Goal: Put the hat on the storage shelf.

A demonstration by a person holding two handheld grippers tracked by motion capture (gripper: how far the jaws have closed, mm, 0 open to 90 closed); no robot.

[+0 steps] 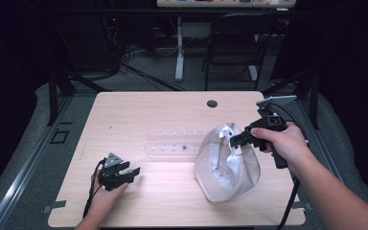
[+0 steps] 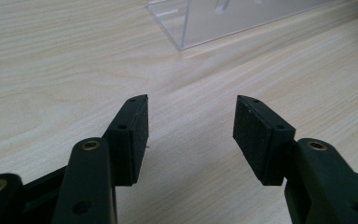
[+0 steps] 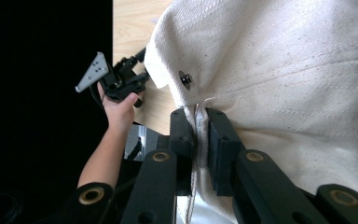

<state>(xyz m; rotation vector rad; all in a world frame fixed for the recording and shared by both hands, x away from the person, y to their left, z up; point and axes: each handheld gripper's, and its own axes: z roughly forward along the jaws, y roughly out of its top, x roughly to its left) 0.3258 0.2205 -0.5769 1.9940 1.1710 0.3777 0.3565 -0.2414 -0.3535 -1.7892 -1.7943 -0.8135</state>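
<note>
At the near left of the wooden table (image 1: 139,110) we saw the left gripper (image 1: 130,171) resting low on the surface in the person's left hand (image 1: 106,194), a cable trailing from it toward the near edge. Its jaws stood wide apart with nothing between them; in the left gripper view the pads (image 2: 137,140) framed only bare wood, and the corner of a clear acrylic stand (image 2: 186,23) lay farther off beyond them.

Toward the middle of the table, we found that same clear stand (image 1: 172,143) lying flat, just left of the hat.

To the right of the middle sat the cream cloth hat (image 1: 227,165), lifted at its far rim so that its pale lining faced up and to the left, while its near part touched the table.

At the right, the right gripper (image 1: 235,140) came in from the person's right hand (image 1: 283,141) and pinched the hat's rim. In the right gripper view we saw the jaws drawn close together, clamping a seam of the fabric (image 3: 200,135), with a small dark snap button (image 3: 185,79) just above the grip.
</note>
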